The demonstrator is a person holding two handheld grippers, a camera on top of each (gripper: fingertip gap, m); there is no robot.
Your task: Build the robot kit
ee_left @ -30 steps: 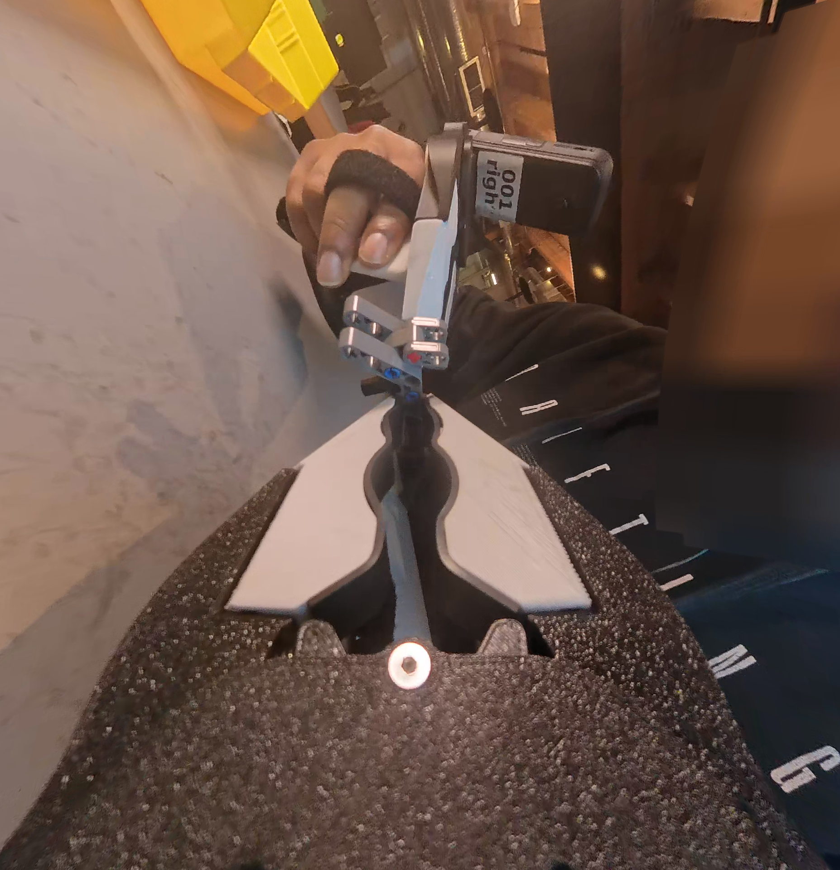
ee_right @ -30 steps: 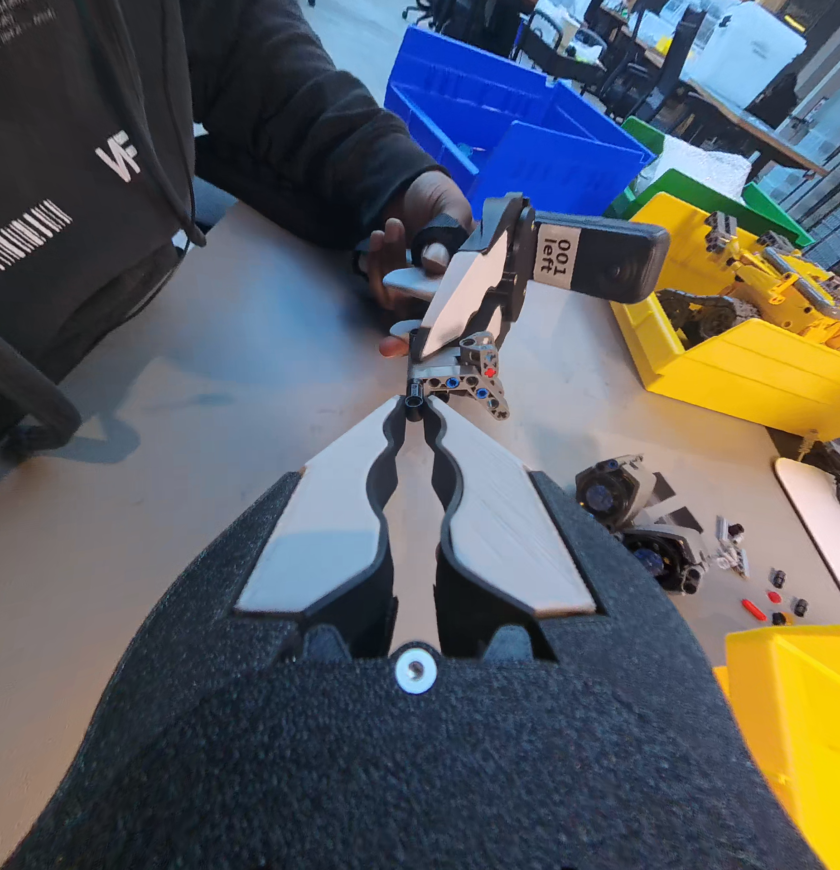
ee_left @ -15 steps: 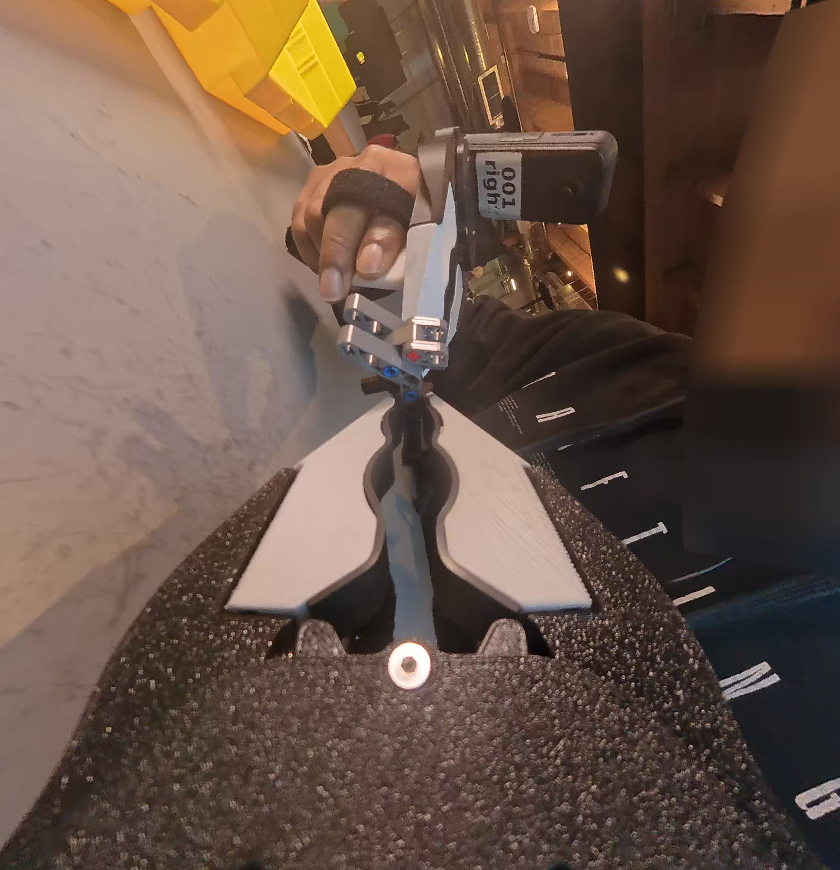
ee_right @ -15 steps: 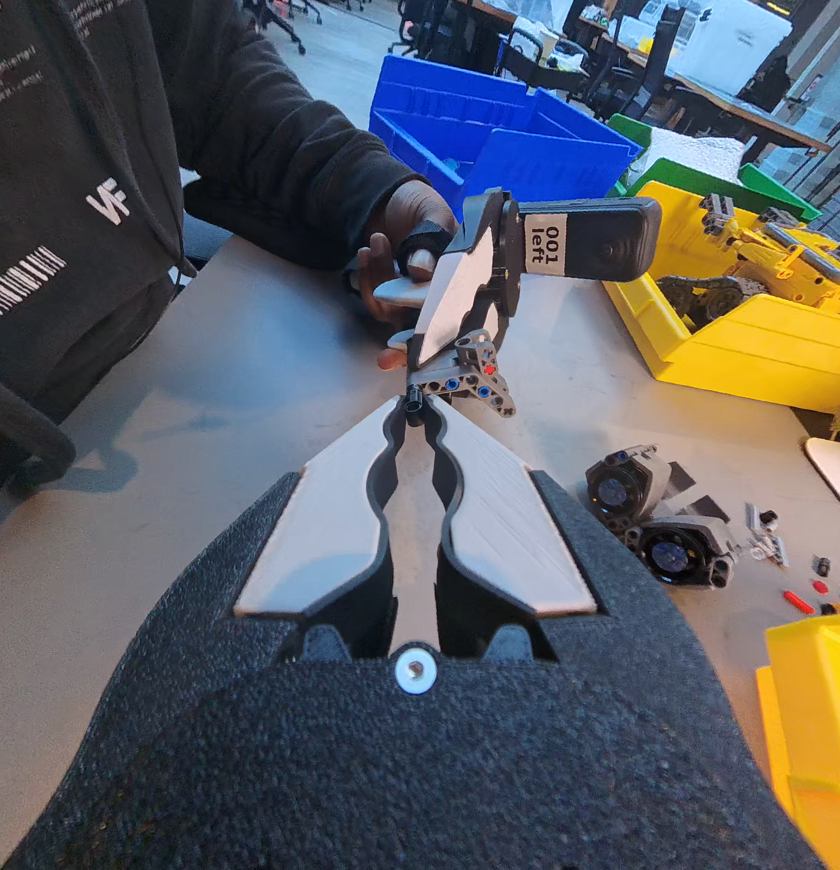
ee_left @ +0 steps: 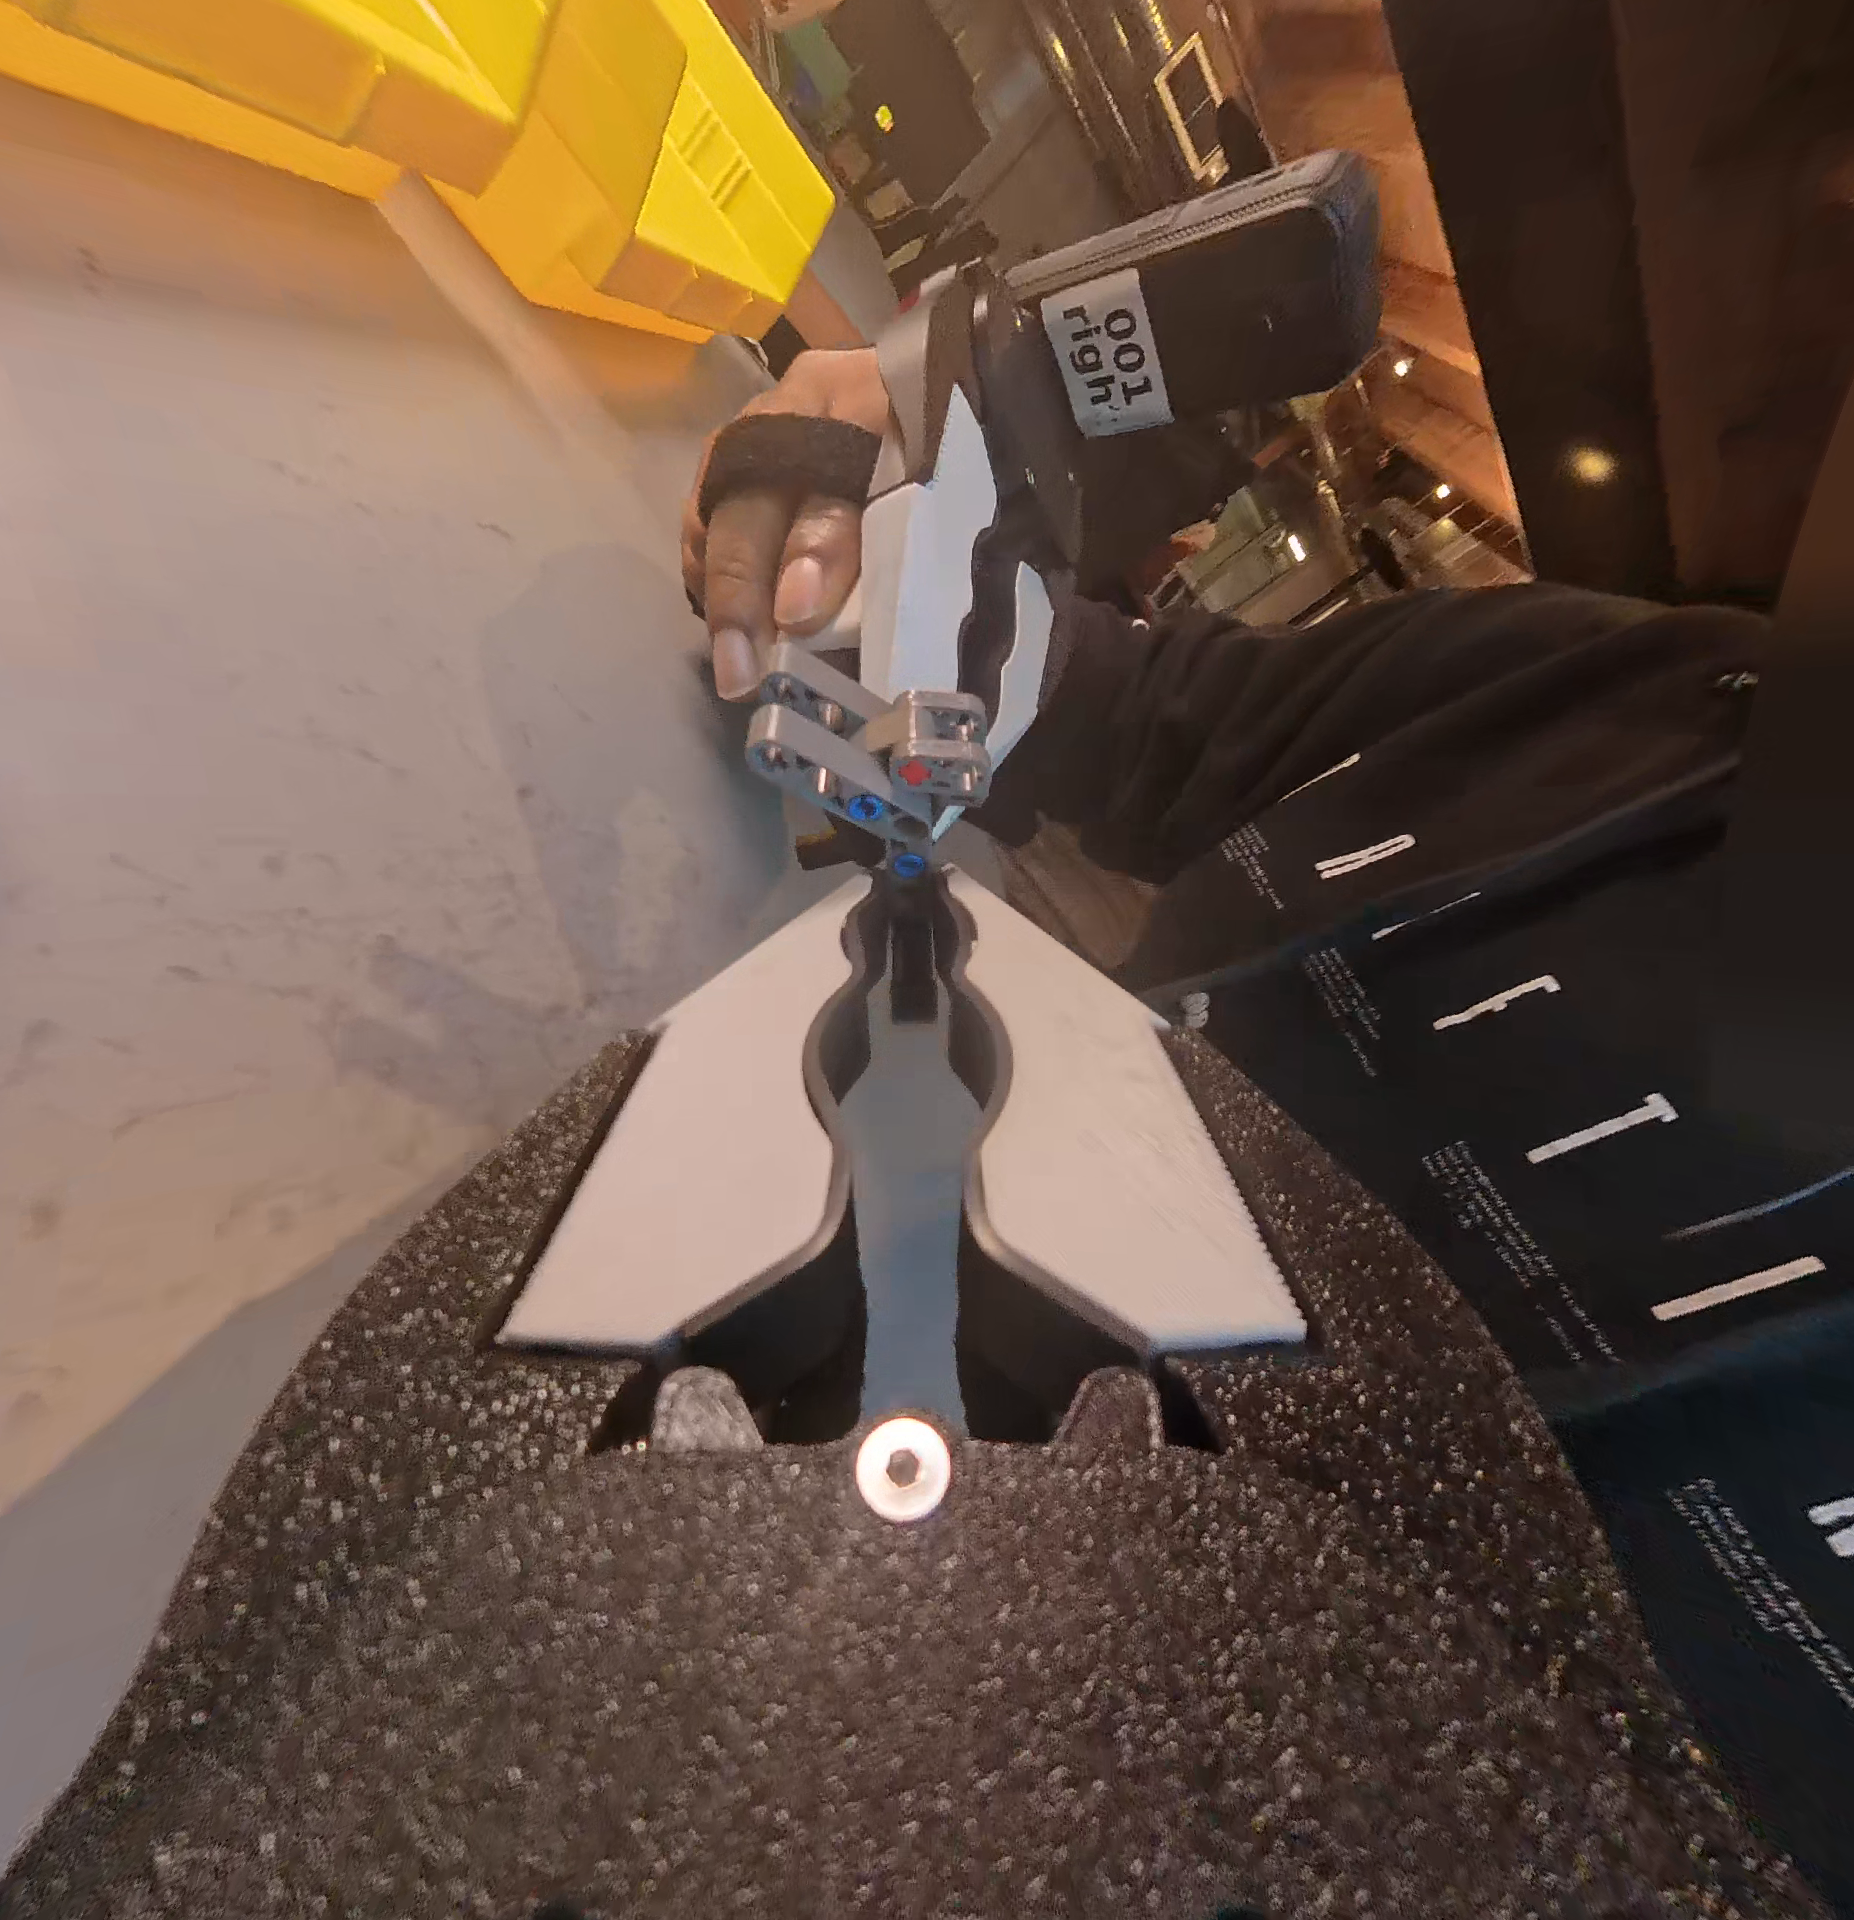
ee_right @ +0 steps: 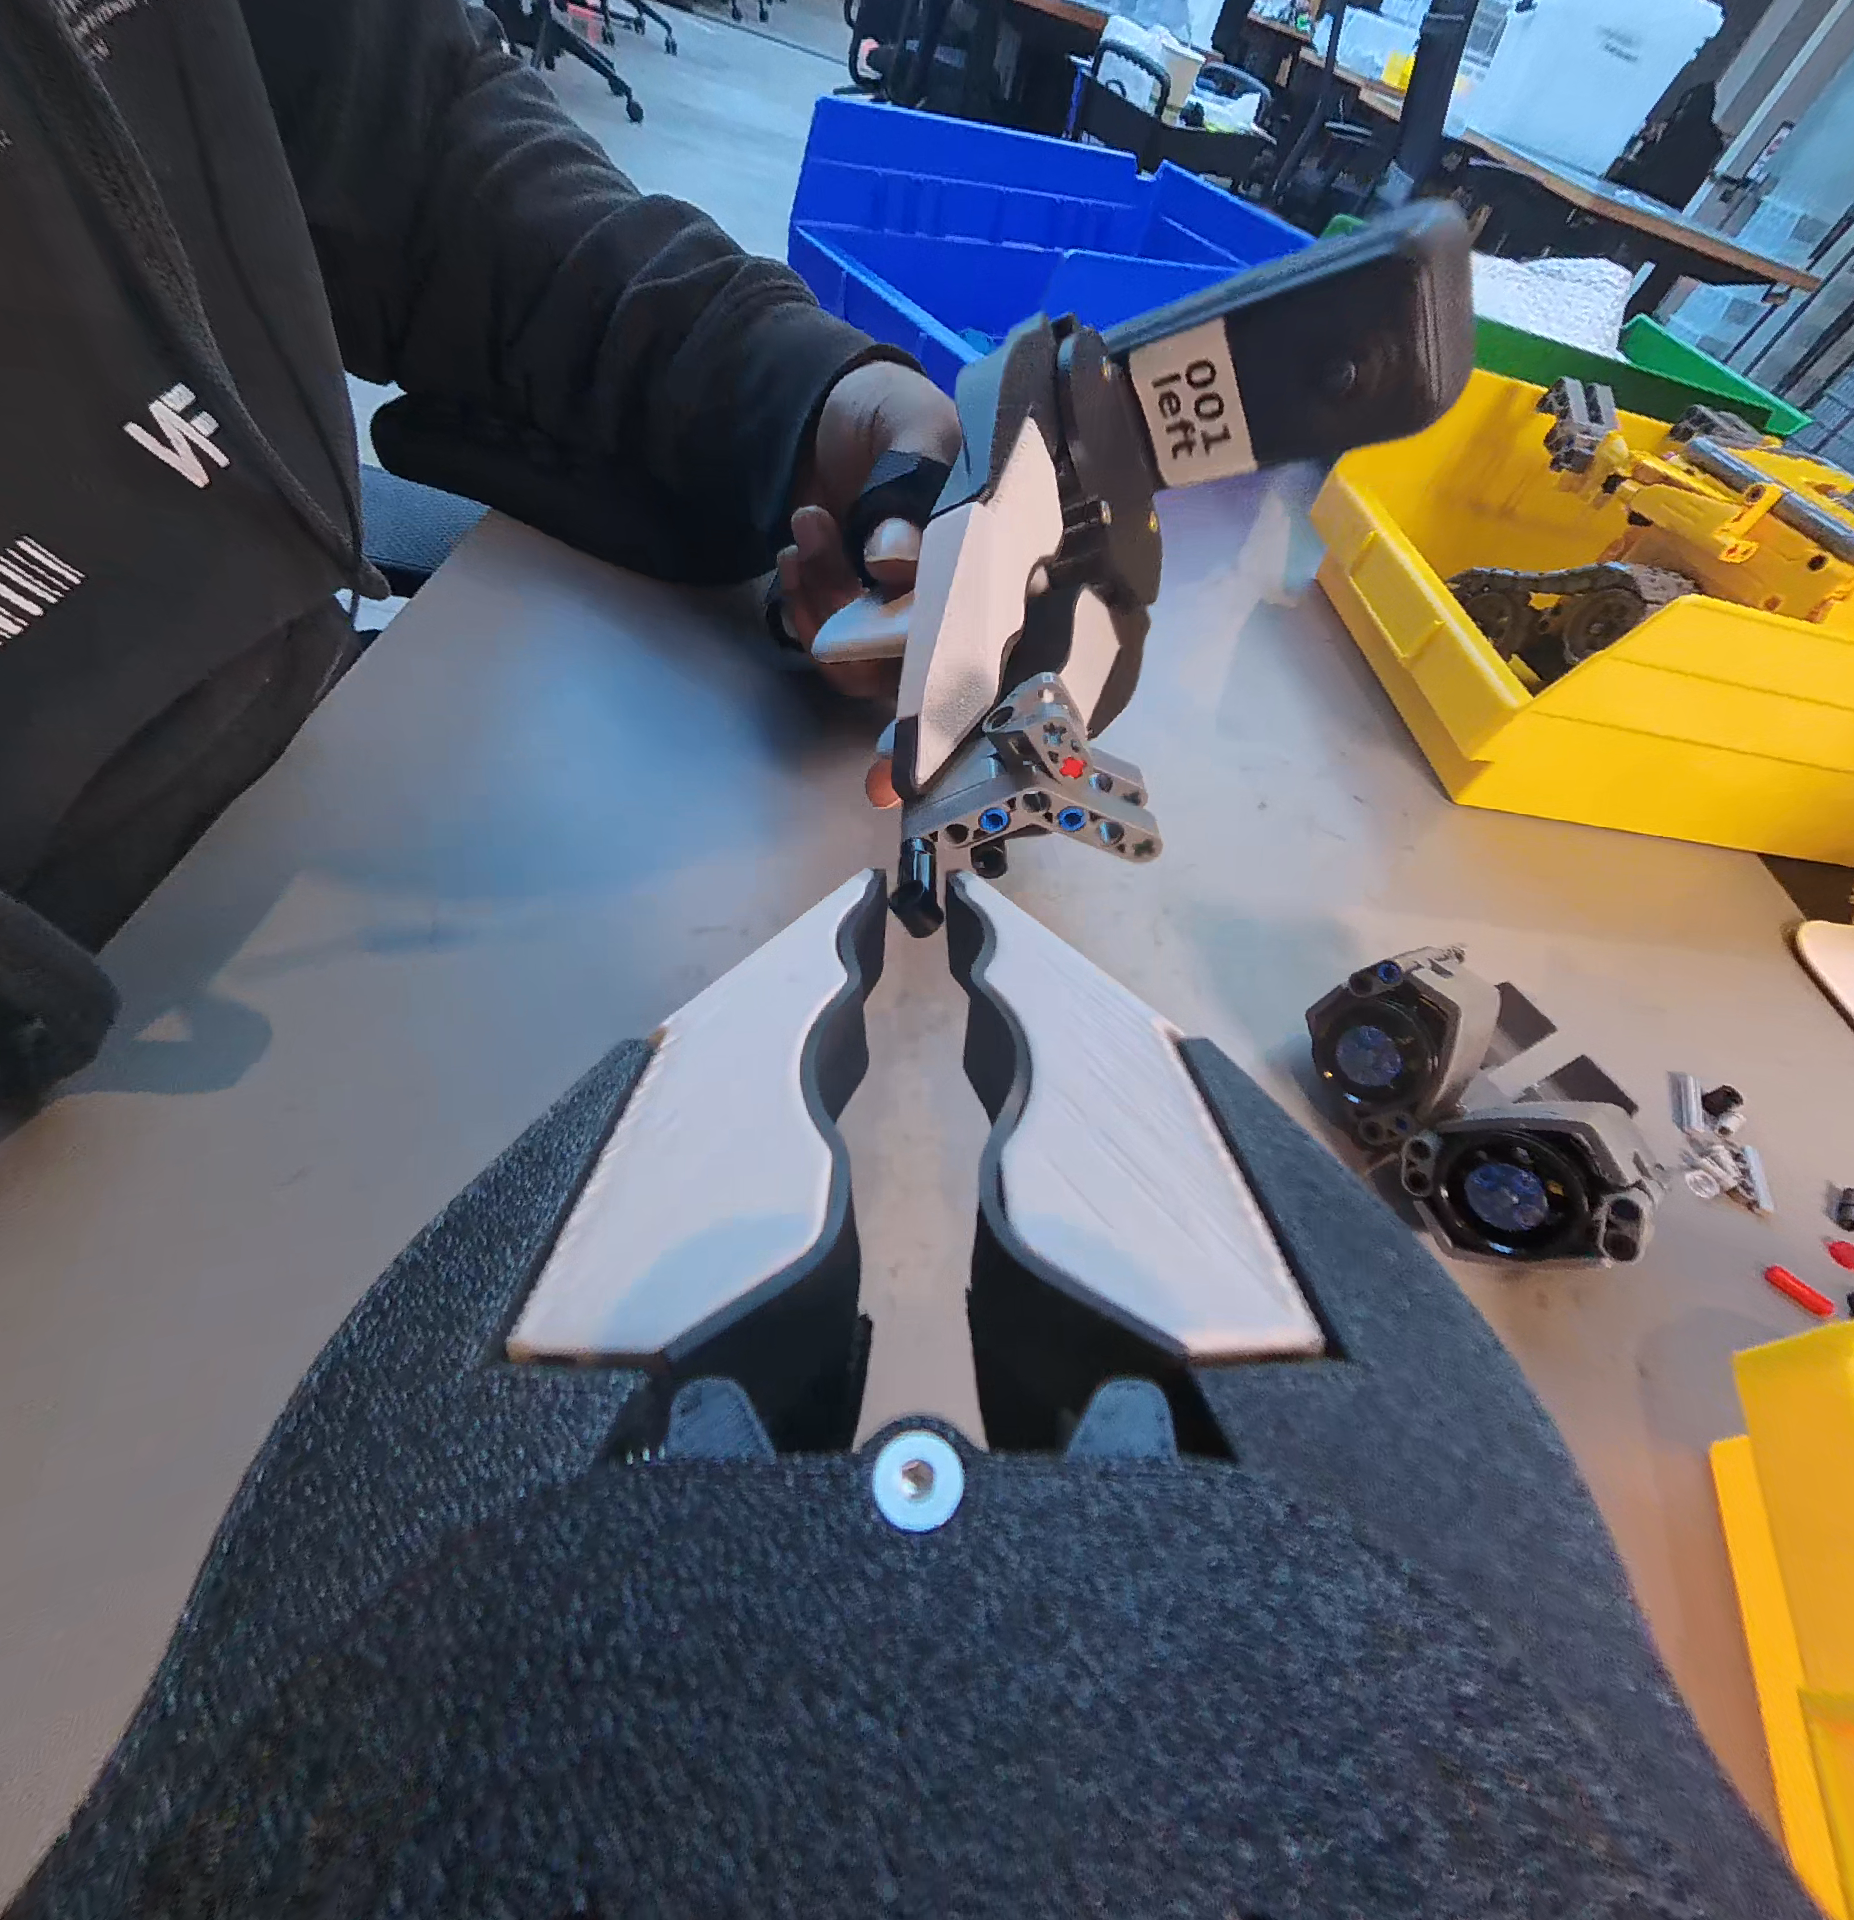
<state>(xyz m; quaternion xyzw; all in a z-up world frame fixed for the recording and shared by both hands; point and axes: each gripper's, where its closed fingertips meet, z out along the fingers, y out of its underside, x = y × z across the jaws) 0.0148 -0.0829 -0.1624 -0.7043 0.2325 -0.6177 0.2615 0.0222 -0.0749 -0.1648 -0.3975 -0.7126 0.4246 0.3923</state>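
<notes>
A small grey beam assembly (ee_right: 1037, 805) with blue and red pins is held above the grey table (ee_right: 549, 831). My left gripper (ee_left: 907, 883) is shut on the assembly's lower end (ee_left: 866, 743); in the right wrist view it (ee_right: 964, 764) reaches down from above. My right gripper (ee_right: 915, 896) is shut on a short black pin (ee_right: 916, 881), whose top sits at the assembly's left end. In the left wrist view the right gripper (ee_left: 959, 816) comes in from above, against the assembly. A hand (ee_left: 772, 561) works each gripper's trigger.
A yellow bin (ee_right: 1629, 748) with a tracked model stands at the right, with blue (ee_right: 964, 239) and green (ee_right: 1681, 364) bins behind. Two grey motors (ee_right: 1474, 1132) and small loose parts (ee_right: 1796, 1288) lie at the right, by another yellow bin (ee_right: 1827, 1621). A person's dark hoodie (ee_right: 175, 364) fills the left. My left and right fingertips are right by each other.
Both grippers have stayed shut and joined at the assembly. The left gripper has tilted, so the assembly has turned a little, and the views have shifted; the yellow bins now show larger in the left wrist view.
</notes>
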